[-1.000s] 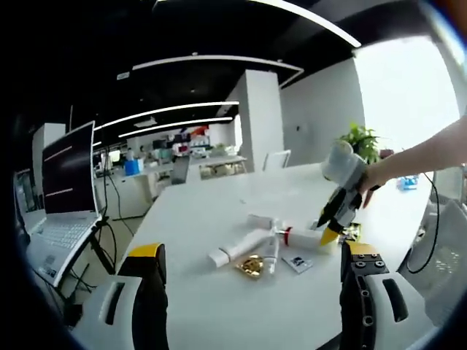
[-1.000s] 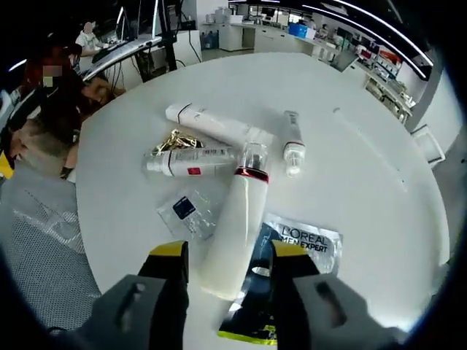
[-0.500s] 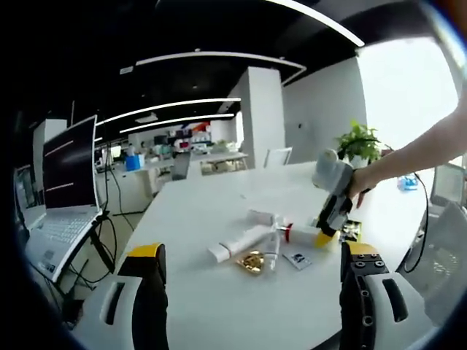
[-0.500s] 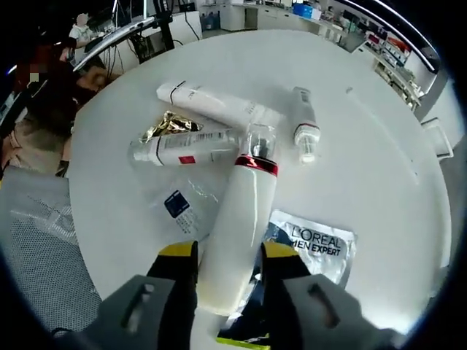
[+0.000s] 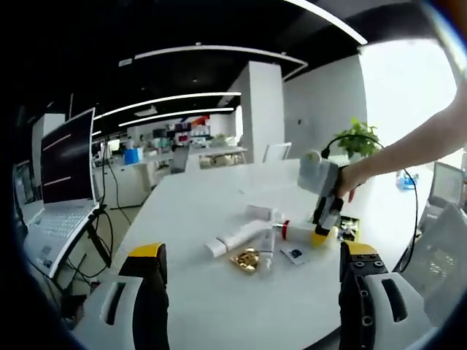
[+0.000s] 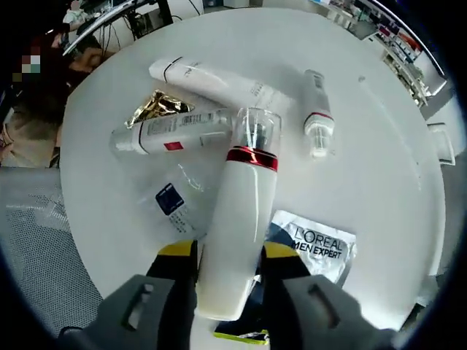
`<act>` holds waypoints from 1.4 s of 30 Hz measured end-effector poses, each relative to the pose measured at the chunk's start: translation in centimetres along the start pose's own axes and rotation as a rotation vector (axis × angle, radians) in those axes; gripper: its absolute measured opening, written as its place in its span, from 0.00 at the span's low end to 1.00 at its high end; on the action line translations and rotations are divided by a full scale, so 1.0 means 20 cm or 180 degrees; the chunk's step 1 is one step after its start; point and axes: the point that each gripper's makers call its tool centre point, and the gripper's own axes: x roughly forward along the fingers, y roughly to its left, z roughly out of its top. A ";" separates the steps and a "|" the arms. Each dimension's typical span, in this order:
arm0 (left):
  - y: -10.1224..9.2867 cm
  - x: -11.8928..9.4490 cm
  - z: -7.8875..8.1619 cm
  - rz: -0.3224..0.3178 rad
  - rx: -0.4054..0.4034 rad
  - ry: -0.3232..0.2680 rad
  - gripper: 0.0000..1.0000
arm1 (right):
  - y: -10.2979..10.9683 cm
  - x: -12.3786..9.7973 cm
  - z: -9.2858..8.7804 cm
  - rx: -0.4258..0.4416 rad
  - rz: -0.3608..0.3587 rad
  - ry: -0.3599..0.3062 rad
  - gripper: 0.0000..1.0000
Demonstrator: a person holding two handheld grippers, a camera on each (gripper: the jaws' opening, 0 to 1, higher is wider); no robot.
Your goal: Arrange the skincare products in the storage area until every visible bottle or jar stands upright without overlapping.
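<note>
Now that the right tongs point(image 6: 223, 257) have closed on the white bottle point(image 6: 237, 226), lifting its base off the counter point(image 6: 379, 168), standing it upright follows, while the left tongs point(image 5: 252, 255) hang open, empty.

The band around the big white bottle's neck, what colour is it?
Red band, clearest in the right gripper view.

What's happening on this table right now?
A person is tidying skincare products lying on a white table. The right tongs have closed around the base of a white bottle with a red band and clear cap. The left tongs hang open, back from the pile. The tubes lie flat.
</note>
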 end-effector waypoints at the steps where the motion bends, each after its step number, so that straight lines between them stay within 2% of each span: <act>1: 0.00 0.00 0.00 -0.0006 0.0007 0.0002 0.96 | 0.00 0.00 0.00 0.0006 0.0006 0.0003 0.33; 6: -0.03 0.03 0.01 -0.0078 0.0035 0.0049 0.96 | -0.01 0.00 0.00 0.0124 0.0005 0.0049 0.29; 12: -0.10 0.07 -0.01 -0.0220 0.0047 0.0122 0.95 | -0.01 0.00 -0.01 0.0118 0.0015 0.0028 0.27; 18: -0.11 0.10 0.00 -0.0284 0.0029 0.0139 0.94 | -0.02 0.00 0.00 0.0156 0.0119 -0.0010 0.26; 21: -0.12 0.11 -0.01 -0.0331 0.0026 0.0166 0.94 | -0.01 -0.01 -0.02 0.0262 0.0260 0.0018 0.26; 23: -0.12 0.12 -0.02 -0.0378 -0.0023 0.0184 0.92 | 0.02 -0.02 -0.03 0.0504 0.0450 0.0017 0.26; 28: -0.15 0.16 -0.02 -0.0511 -0.0249 0.0217 0.90 | 0.04 -0.04 -0.05 0.1074 0.0851 -0.0143 0.26; 31: -0.18 0.18 -0.03 -0.0652 -0.0413 0.0240 0.92 | 0.06 -0.06 -0.06 0.1466 0.1149 -0.0291 0.26; 33: -0.21 0.20 -0.05 -0.0745 -0.0463 0.0282 0.90 | 0.07 -0.07 -0.07 0.1767 0.1345 -0.0441 0.26; 34: -0.23 0.20 -0.05 -0.0809 -0.0559 0.0292 0.87 | 0.08 -0.07 -0.07 0.1895 0.1434 -0.0492 0.26; 35: -0.26 0.21 -0.05 -0.0905 -0.0774 0.0295 0.84 | 0.10 -0.08 -0.08 0.2078 0.1575 -0.0565 0.26; 36: -0.27 0.22 -0.05 -0.0953 -0.0974 0.0306 0.82 | 0.10 -0.09 -0.08 0.2144 0.1629 -0.0647 0.26; 37: -0.30 0.23 -0.02 -0.1054 -0.1240 0.0246 0.80 | 0.10 -0.09 -0.09 0.2251 0.1704 -0.0740 0.26; 38: -0.29 0.24 -0.01 -0.1053 -0.1325 0.0189 0.81 | 0.11 -0.10 -0.10 0.2363 0.1793 -0.0793 0.26; 39: -0.29 0.25 -0.01 -0.1060 -0.1273 0.0153 0.81 | 0.13 -0.11 -0.10 0.2514 0.1929 -0.0886 0.26; 42: -0.31 0.27 -0.02 -0.1131 -0.1330 0.0222 0.72 | 0.14 -0.12 -0.11 0.2821 0.2159 -0.1118 0.26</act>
